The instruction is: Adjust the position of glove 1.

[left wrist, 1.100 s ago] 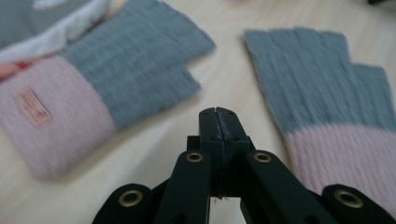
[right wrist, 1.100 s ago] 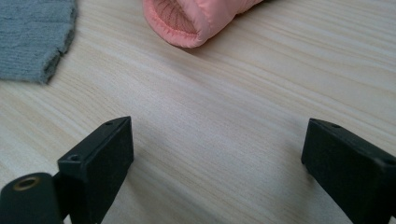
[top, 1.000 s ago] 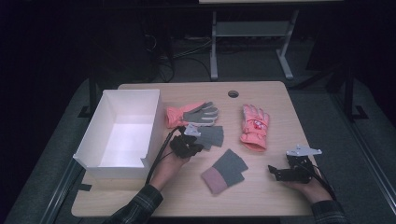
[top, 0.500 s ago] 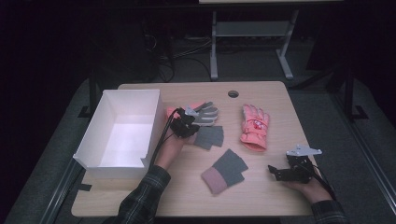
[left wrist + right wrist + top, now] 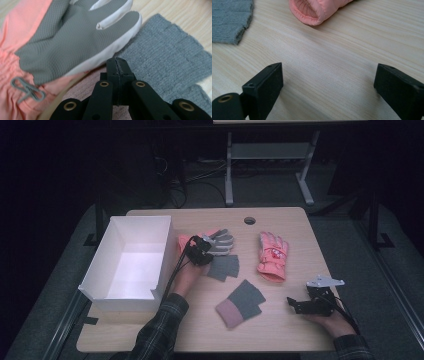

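Hovering with its jaws pressed together and nothing between them, the left hand-held gripper sits at the edge of the pink-and-grey glove, where that glove overlaps the grey knit glove.

With the tips closed, no grasp is possible until they part; opening them this low, right on the overlap, would likely catch both layers, so the knit glove could be dragged along or the pink one pinched only by its white trim and slip free. The glove's grey clip could also snag. Just left of the gloves stands the white box, whose near wall a dangling cuff might catch on. The right hand-held gripper rests wide open and empty on the bench, near the second pink glove and a grey-and-pink mitten.
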`<state>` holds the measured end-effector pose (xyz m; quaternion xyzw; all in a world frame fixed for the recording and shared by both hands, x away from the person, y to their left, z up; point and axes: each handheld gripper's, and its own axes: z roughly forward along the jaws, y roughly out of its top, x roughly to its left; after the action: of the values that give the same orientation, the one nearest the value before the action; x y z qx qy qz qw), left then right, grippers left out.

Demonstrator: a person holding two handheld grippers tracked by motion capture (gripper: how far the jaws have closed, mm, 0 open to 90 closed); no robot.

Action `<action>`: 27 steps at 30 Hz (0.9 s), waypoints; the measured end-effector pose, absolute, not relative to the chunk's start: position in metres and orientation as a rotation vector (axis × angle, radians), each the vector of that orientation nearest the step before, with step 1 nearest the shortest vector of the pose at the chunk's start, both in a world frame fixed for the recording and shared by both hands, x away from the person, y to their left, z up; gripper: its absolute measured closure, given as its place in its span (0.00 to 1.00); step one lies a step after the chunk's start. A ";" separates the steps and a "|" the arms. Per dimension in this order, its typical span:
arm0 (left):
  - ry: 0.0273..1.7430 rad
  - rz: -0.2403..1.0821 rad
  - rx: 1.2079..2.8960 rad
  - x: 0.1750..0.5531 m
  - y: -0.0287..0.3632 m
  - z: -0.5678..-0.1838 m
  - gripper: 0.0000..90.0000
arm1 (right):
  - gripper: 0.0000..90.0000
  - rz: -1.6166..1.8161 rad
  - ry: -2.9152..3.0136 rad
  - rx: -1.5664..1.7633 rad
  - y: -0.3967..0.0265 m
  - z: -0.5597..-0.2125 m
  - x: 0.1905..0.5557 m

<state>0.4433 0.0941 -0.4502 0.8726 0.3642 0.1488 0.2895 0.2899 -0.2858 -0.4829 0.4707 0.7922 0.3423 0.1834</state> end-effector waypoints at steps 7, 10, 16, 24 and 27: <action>0.990 0.358 2.365 0.429 0.094 -0.447 1.00 | 0.09 0.965 2.234 1.327 -0.286 -0.483 0.290; 0.993 0.334 2.377 0.422 0.095 -0.446 1.00 | 0.09 0.965 2.234 1.327 -0.286 -0.483 0.290; 0.945 0.316 2.437 0.400 0.092 -0.444 1.00 | 0.09 0.965 2.235 1.327 -0.286 -0.483 0.290; 0.922 0.287 2.459 0.380 0.094 -0.443 1.00 | 0.09 0.965 2.234 1.327 -0.286 -0.483 0.290; 0.916 0.269 2.461 0.374 0.095 -0.443 1.00 | 0.09 0.965 2.234 1.328 -0.286 -0.483 0.290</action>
<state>0.3742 0.0952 -0.4428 0.9030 0.3362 0.0987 0.2485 0.2899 -0.2858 -0.4829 0.4707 0.7923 0.3421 0.1836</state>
